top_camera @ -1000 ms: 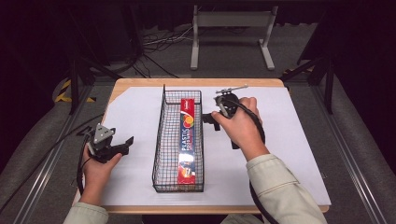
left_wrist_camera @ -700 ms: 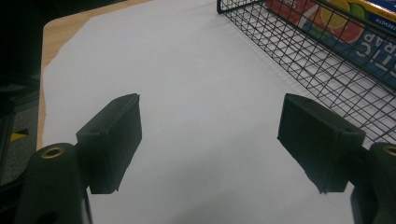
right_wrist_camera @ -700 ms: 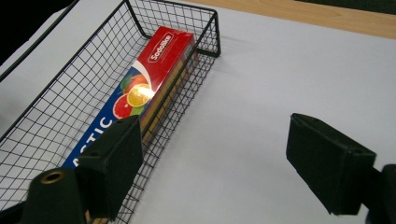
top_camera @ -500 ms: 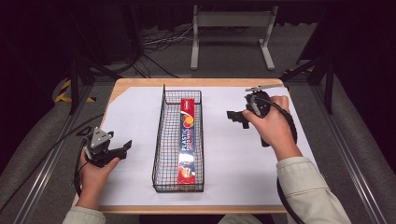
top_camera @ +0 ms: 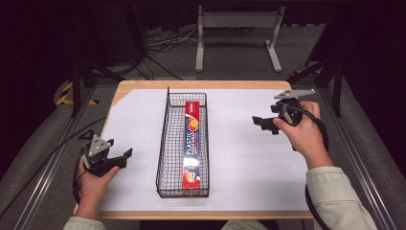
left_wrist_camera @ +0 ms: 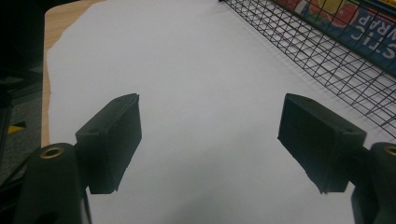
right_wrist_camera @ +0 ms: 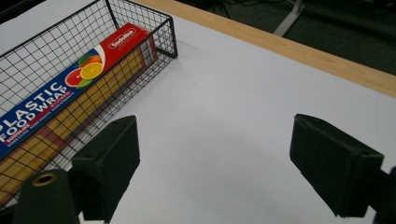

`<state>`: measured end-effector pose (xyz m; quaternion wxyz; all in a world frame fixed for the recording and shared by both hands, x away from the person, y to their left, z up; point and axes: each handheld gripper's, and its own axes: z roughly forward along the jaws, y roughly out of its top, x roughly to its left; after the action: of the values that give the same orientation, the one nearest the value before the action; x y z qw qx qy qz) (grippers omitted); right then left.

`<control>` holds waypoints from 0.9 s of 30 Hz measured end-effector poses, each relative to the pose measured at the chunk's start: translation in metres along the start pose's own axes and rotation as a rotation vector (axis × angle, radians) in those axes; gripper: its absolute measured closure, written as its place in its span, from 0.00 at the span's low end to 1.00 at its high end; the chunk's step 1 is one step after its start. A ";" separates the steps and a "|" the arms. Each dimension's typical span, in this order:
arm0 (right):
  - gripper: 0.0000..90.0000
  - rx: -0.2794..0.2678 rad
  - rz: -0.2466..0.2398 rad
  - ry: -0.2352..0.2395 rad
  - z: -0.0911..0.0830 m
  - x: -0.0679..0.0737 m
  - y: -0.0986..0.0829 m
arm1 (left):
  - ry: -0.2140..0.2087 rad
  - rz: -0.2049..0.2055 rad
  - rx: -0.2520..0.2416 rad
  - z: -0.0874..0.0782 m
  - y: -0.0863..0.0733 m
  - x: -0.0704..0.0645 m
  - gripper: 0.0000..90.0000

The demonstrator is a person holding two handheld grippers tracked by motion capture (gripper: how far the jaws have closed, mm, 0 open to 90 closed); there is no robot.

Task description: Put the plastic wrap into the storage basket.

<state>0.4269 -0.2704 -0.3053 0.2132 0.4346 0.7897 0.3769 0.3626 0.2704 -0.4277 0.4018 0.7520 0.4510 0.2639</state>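
Note:
A long box of plastic food wrap [top_camera: 192,143] lies lengthwise in a black wire basket [top_camera: 165,143] at the middle of the table. My left gripper [top_camera: 125,156] rests open near the table's front left, to the left of the basket, its jaws wide over bare white paper [left_wrist_camera: 210,126]. My right gripper [top_camera: 258,123] is held open above the right side of the table, well clear of the basket, pointing toward it. In the right gripper view the box [right_wrist_camera: 70,93] and the basket [right_wrist_camera: 140,18] lie to the upper left, with nothing between the jaws.
White paper [top_camera: 249,158] covers most of the wooden tabletop [top_camera: 143,85]. A metal stand [top_camera: 237,28] and cables lie on the floor beyond the far edge. Dark frame rails run along both sides of the table.
My right gripper has pulled away from the basket to the right and is now far from it. The left gripper has drifted slightly toward the near edge.

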 end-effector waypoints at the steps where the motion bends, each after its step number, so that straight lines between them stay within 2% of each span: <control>1: 0.17 -0.009 -0.011 -0.001 -0.001 -0.002 -0.003 | -0.003 0.002 -0.002 0.000 0.000 -0.001 0.24; 5: 0.15 -0.047 -0.060 0.003 -0.003 -0.009 -0.015 | -0.008 0.012 -0.003 0.001 0.000 -0.002 0.24; 7: 0.15 -0.074 -0.072 0.010 -0.002 -0.014 -0.025 | -0.012 0.009 -0.005 0.002 0.000 -0.001 0.24; 11: 0.15 -0.090 -0.084 0.016 -0.001 -0.020 -0.037 | -0.015 0.008 -0.004 0.002 0.000 -0.002 0.24; 19: 0.15 -0.073 -0.088 0.016 0.004 -0.029 -0.064 | -0.025 0.011 -0.004 0.003 -0.001 -0.004 0.24; 25: 0.14 -0.071 -0.079 0.033 0.010 -0.032 -0.084 | -0.048 -0.014 -0.010 0.008 -0.006 -0.002 0.24; 27: 0.14 -0.076 -0.082 0.035 0.013 -0.033 -0.091 | -0.042 -0.015 -0.008 0.008 -0.008 0.000 0.24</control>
<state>0.4049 -0.3234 -0.3838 0.2310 0.3871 0.7955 0.4049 0.3653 0.2695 -0.4387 0.4164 0.7524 0.4468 0.2468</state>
